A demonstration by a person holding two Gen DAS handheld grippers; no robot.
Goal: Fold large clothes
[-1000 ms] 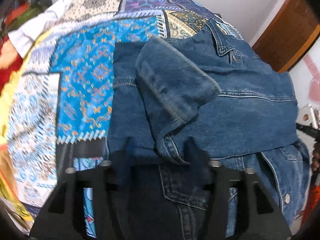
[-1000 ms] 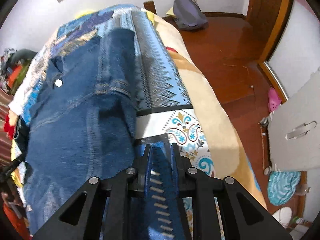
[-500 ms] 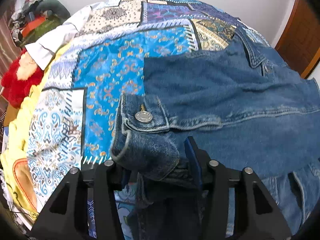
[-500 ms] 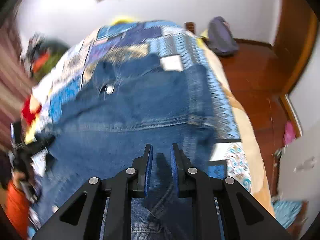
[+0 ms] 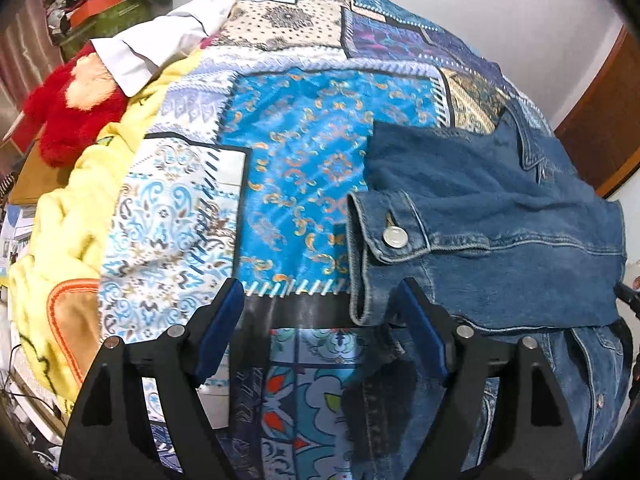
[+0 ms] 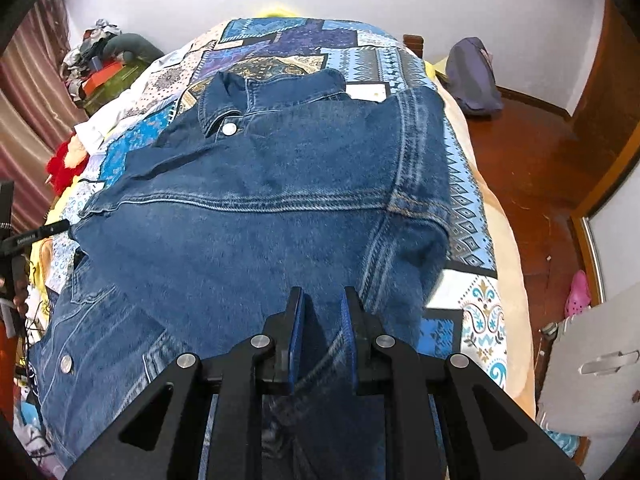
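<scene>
A blue denim jacket (image 6: 280,184) lies spread on the patterned bedspread (image 5: 304,152), collar at the far end. One sleeve is folded across it, and its buttoned cuff (image 5: 384,232) rests flat at the jacket's left edge. My left gripper (image 5: 320,296) hovers just in front of that cuff. Its jaws are opening and the pads touch nothing; only the cuff's lower corner lies between them. My right gripper (image 6: 322,304) is shut above the jacket's near right part. Denim shows through the narrow slit between its pads, with no fold visibly pinched.
A red plush toy (image 5: 68,108), a white shirt (image 5: 152,48) and a yellow blanket (image 5: 68,232) lie along the bed's left side. Right of the bed are wooden floor (image 6: 532,160), a purple bag (image 6: 474,76) and a grey panel (image 6: 592,360).
My left gripper carried the cuff across, laid the sleeve flat on the jacket, let go and spread its jaws. The right gripper swung from the bedspread's edge to over the jacket, staying shut.
</scene>
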